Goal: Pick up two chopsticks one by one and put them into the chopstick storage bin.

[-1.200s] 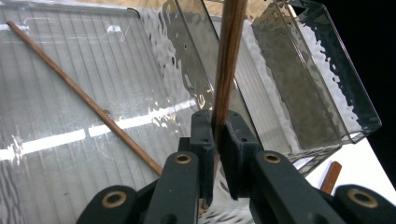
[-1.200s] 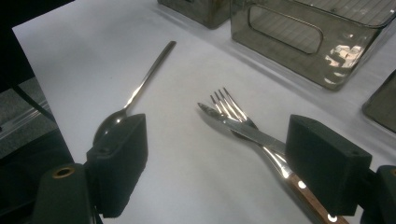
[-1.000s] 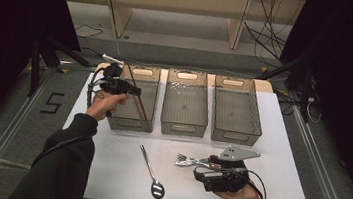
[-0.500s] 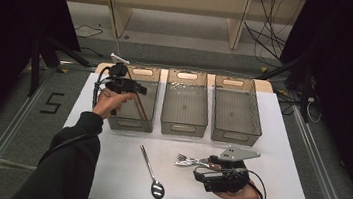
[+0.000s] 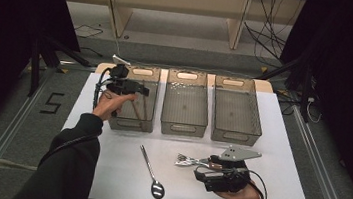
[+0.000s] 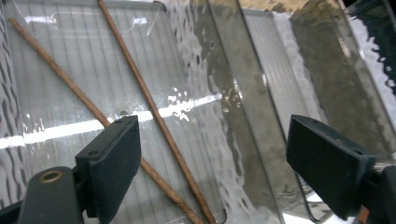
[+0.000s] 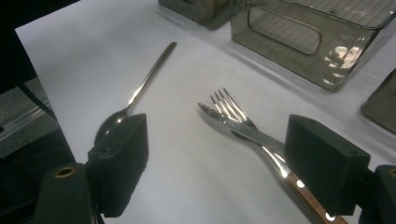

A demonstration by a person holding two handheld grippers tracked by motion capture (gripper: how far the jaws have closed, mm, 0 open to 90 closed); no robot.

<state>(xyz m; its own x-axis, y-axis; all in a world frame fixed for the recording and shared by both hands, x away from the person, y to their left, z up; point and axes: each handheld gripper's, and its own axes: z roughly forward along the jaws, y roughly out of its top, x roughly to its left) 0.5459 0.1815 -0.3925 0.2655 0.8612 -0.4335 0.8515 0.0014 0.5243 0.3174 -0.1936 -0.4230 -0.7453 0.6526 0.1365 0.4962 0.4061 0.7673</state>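
Observation:
My left gripper [image 5: 139,89] [image 6: 215,149] hangs over the left smoky bin [image 5: 131,123]. Its jaws have just been opening and now stand wide, with nothing between them. Below them two brown chopsticks [image 6: 154,107] [image 5: 138,108] lie crossed on the bin's floor. Near the table's front right my right gripper [image 5: 200,169] [image 7: 217,158] rests open. A fork [image 7: 229,108] [image 5: 185,159] and a wooden-handled knife [image 7: 266,140] lie together just ahead of its jaws, apart from the pads. To their left on the table lies a spoon [image 5: 149,169] [image 7: 140,88].
A middle bin [image 5: 183,128] and a right bin [image 5: 235,134] stand beside the left one in a row at the back of the white table [image 5: 283,157]. Dark floor and metal rails surround the table.
The left gripper has shifted slightly over the left bin. The right hand has kept still by the fork and knife.

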